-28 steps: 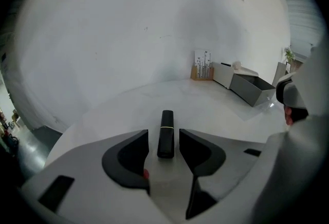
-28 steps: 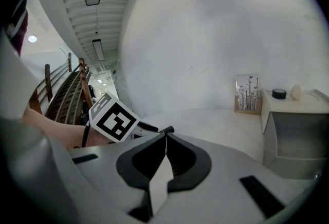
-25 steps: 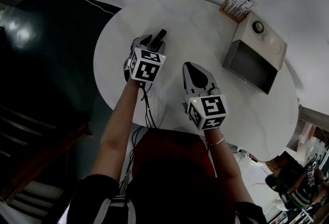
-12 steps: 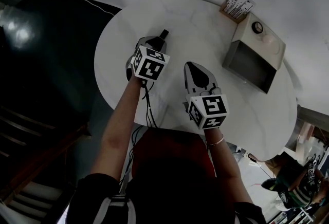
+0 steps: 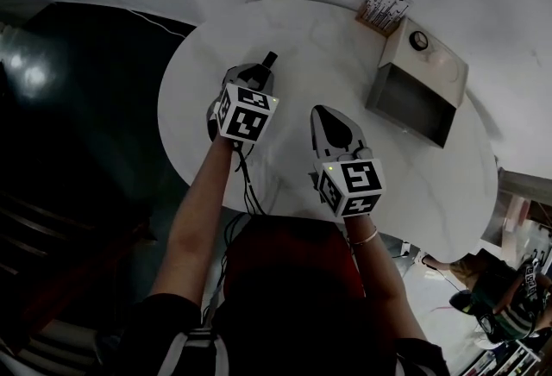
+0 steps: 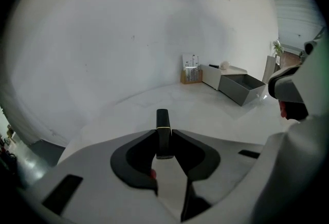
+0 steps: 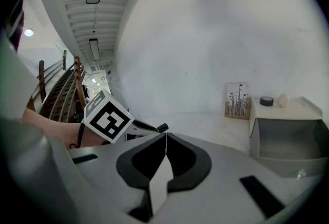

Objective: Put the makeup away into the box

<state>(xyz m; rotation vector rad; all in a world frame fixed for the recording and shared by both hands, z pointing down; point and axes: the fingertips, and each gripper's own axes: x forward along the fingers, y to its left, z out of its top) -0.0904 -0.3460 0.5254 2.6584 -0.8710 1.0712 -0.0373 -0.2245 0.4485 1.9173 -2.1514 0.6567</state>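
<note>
A black lipstick tube (image 6: 162, 120) with a thin gold band stands upright between the pads of my left gripper (image 6: 163, 138). The jaws are closing and press on its sides. In the head view the tube (image 5: 269, 59) sticks out beyond the left gripper (image 5: 257, 71) over the left part of the round white table (image 5: 302, 38). My right gripper (image 5: 321, 113) hovers beside it to the right, shut with nothing in it (image 7: 165, 136). The grey open box (image 5: 412, 100) sits at the table's far right.
A small picture card (image 5: 382, 8) stands behind the box. A dark round jar (image 5: 418, 40) and a pale round item (image 5: 440, 58) rest on the box's white top. The table drops off to a dark floor at the left. A cable hangs by my left arm.
The left jaws have come together on the lipstick tube. Both hands stay about where they were; the head view has shifted slightly.
</note>
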